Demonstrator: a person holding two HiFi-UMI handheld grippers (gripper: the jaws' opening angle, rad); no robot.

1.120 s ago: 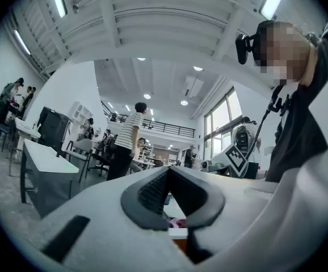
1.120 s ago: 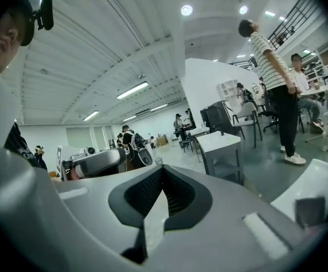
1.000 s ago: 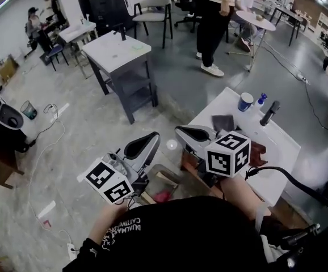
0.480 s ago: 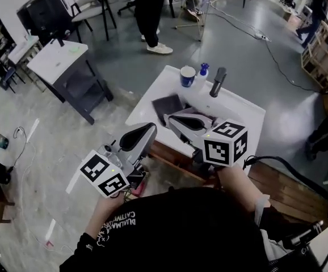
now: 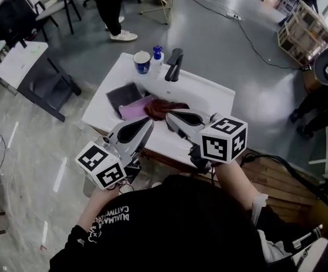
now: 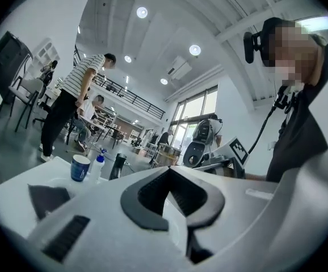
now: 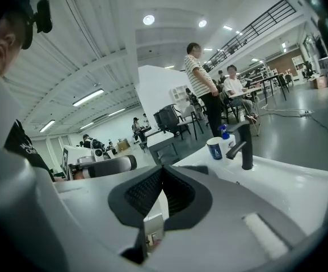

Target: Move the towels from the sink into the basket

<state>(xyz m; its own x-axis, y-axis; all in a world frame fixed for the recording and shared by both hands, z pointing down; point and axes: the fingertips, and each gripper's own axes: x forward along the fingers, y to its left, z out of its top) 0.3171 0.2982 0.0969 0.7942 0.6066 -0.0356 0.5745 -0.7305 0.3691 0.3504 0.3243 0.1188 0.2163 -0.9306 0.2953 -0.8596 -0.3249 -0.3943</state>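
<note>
Towels lie in the white sink [image 5: 209, 95]: a dark grey one [image 5: 124, 95] at the left rim, a pink one [image 5: 133, 110] and a dark red one [image 5: 165, 106] in the basin. My left gripper [image 5: 148, 123] hovers shut and empty at the sink's near edge, just short of the pink towel. To its right, my right gripper [image 5: 168, 115] is shut and empty over the near edge, its tip by the red towel. The left gripper view shows the grey towel [image 6: 47, 198] beyond my left gripper's [image 6: 168, 171] closed tips. No basket is in view.
A black faucet [image 5: 174, 64], a blue cup [image 5: 142, 62] and a blue-capped bottle [image 5: 157, 54] stand at the sink's far rim. A person [image 5: 112, 4] stands beyond it. A grey table [image 5: 28, 67] is at the left, wooden crates [image 5: 303, 33] at the far right.
Both grippers have swung together from over the floor at the left to the sink's near edge. The pink and red towels have come into sight. Both stayed shut.
</note>
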